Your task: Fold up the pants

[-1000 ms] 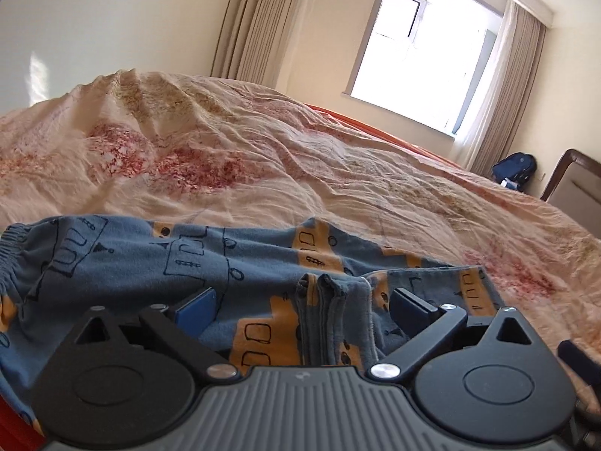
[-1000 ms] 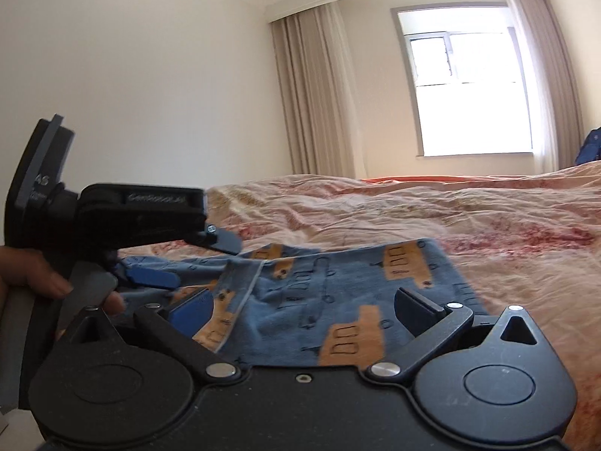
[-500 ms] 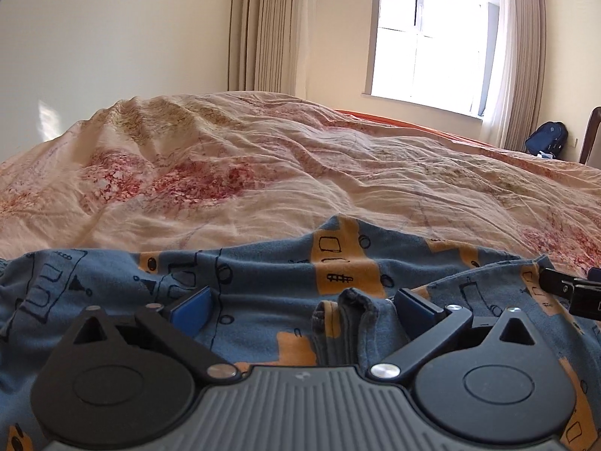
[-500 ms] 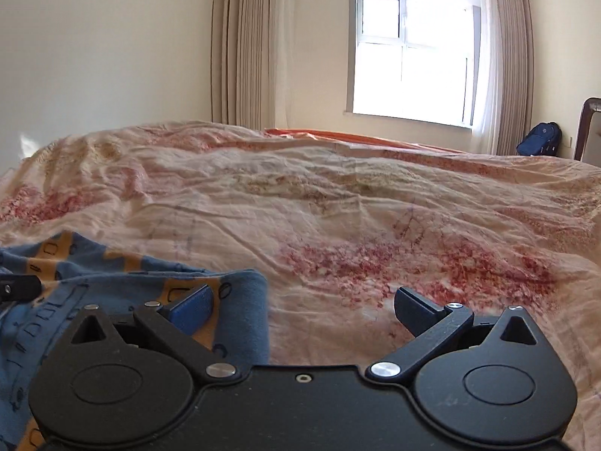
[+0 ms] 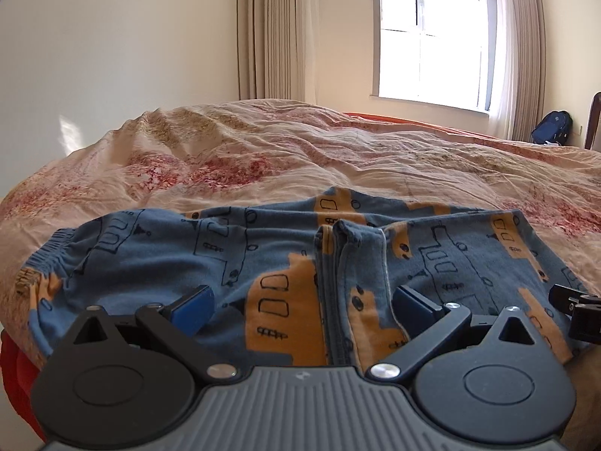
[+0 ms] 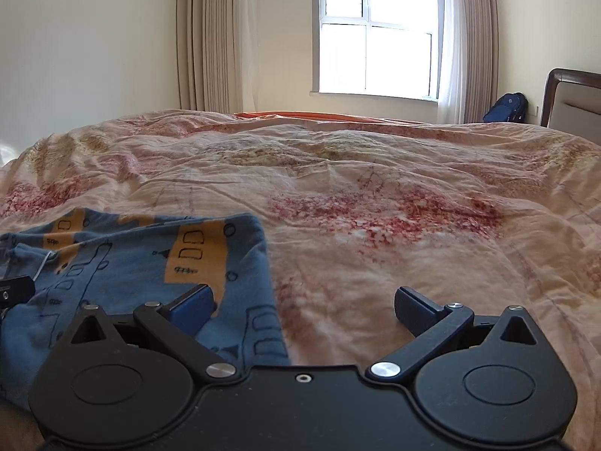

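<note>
Blue pants point(image 5: 263, 255) with orange vehicle prints lie on the bed, folded over, with the elastic waistband at the left and a seam ridge in the middle. My left gripper point(image 5: 300, 306) is open and empty, low over the pants with the seam ridge between its fingers. In the right wrist view the pants' point(image 6: 142, 263) right edge lies at lower left. My right gripper point(image 6: 304, 306) is open and empty, its left finger over the pants' edge, its right finger over bare quilt. Part of the right gripper point(image 5: 574, 310) shows at the left wrist view's right edge.
The bed is covered by a wrinkled cream quilt point(image 6: 375, 188) with red floral patches. A window point(image 6: 375, 37) with curtains is at the far wall. A blue backpack point(image 6: 505, 107) sits on the floor by a headboard point(image 6: 571, 101) at the right.
Both grippers have turned from facing each other to looking across the bed. The right one has swung right to the pants' right edge. Both stay open.
</note>
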Demonstrator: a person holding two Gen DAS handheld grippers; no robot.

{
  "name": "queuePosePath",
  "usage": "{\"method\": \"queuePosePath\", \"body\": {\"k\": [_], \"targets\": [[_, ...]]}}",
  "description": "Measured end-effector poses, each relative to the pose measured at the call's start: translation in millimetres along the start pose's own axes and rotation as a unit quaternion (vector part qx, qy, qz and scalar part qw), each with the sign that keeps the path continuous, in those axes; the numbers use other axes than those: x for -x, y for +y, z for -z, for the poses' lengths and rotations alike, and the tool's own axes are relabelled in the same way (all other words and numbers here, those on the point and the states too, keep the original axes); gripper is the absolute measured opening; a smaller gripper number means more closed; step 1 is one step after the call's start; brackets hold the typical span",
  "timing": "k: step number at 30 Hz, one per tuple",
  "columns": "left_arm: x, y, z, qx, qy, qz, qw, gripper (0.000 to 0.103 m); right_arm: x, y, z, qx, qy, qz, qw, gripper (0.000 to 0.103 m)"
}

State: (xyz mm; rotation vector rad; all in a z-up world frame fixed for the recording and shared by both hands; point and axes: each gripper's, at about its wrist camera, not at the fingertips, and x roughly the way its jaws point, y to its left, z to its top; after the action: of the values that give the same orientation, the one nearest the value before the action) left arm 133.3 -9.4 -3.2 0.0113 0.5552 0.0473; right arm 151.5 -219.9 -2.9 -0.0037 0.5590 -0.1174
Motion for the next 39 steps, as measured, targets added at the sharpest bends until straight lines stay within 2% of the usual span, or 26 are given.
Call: {"method": "queuePosePath", "body": {"k": [3, 7, 9, 12, 15, 18, 23, 28, 31, 33, 36, 39], "targets": [[19, 4, 14, -0.006, 0.01, 0.014, 0.9998, 0.102, 21, 2, 15, -0.011, 0.006, 0.007, 1.0, 0.103], [50, 22, 33, 0.032, 0.008, 0.031, 0.999, 0.103, 44, -7, 37, -0.058, 0.011, -0.046, 0.997, 0.103], [63, 32, 40, 0.045, 0.008, 0.035, 0.9983, 0.103, 64, -11, 45, -0.066, -0.028, -0.07, 0.995, 0.103], [82, 48, 44, 0.059, -0.008, 0.031, 0.9977, 0.103, 97, -16, 54, -0.092, -0.122, -0.085, 0.985, 0.103], [94, 69, 43, 0.077, -0.027, 0.012, 0.9966, 0.103, 107, -21, 62, -0.109, -0.16, -0.106, 0.975, 0.103], [94, 94, 40, 0.108, -0.039, -0.005, 0.9934, 0.103, 110, -19, 61, -0.096, -0.171, -0.108, 0.975, 0.103], [89, 137, 42, 0.153, -0.094, -0.014, 0.9837, 0.103, 107, -6, 63, -0.058, -0.177, -0.102, 0.977, 0.103], [65, 166, 39, 0.169, -0.109, -0.008, 0.9796, 0.103, 101, 8, 63, -0.027, -0.167, -0.094, 0.981, 0.103], [41, 183, 43, 0.199, -0.128, 0.015, 0.9715, 0.103, 96, 19, 63, -0.003, -0.159, -0.085, 0.984, 0.103], [28, 191, 44, 0.22, -0.127, 0.024, 0.967, 0.103, 92, 26, 62, 0.016, -0.148, -0.08, 0.986, 0.103], [17, 202, 50, 0.256, -0.138, 0.052, 0.9554, 0.103, 88, 35, 61, 0.038, -0.141, -0.073, 0.987, 0.103], [17, 211, 59, 0.281, -0.156, 0.111, 0.9404, 0.103, 86, 39, 60, 0.04, -0.142, -0.064, 0.987, 0.103]]}}
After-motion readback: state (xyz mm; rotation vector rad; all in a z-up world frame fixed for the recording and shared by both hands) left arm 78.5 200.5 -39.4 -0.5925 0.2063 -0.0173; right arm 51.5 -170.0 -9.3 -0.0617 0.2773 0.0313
